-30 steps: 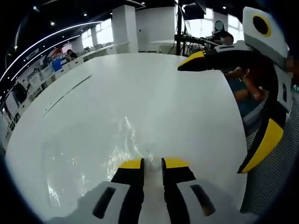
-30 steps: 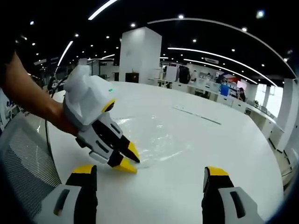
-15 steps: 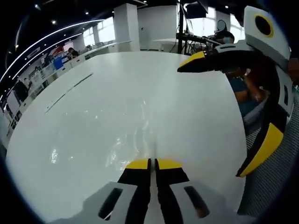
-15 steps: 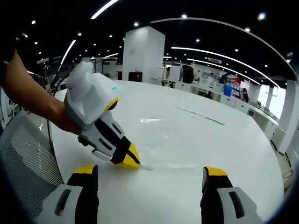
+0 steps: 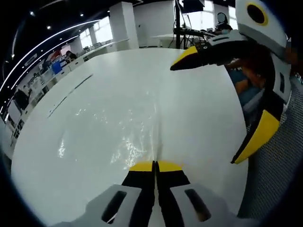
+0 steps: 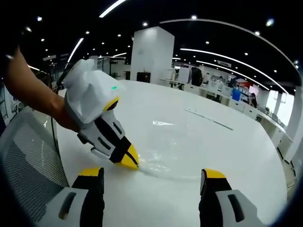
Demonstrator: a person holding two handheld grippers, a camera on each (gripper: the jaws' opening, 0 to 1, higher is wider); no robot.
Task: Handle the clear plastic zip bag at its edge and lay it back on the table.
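Observation:
The clear plastic zip bag (image 5: pixel 120 137) lies flattened on the white table (image 5: pixel 189 94), showing mostly as glints and creases. My left gripper (image 5: pixel 155 165) is shut on the bag's near edge, its yellow tips pressed together. In the right gripper view the left gripper (image 6: pixel 131 163) pinches that edge just above the table, and the bag (image 6: pixel 163 170) trails off to its right. My right gripper (image 6: pixel 151 174) stands wide open with nothing between its jaws, close in front of the bag. It reaches into the left gripper view as the right gripper (image 5: pixel 210 109), open.
A grey mesh chair (image 5: pixel 279 179) stands at the table's near edge, also seen as the chair (image 6: pixel 23 161). A person's forearm (image 6: pixel 33 99) holds the left gripper. A thin seam (image 5: pixel 71 92) crosses the far tabletop. A white pillar (image 6: pixel 151 52) and desks stand beyond.
The left gripper's jaws, slightly apart one second ago, have closed on the bag's edge. The bag has flattened out and its held edge now sits a little raised. The right gripper has stayed open.

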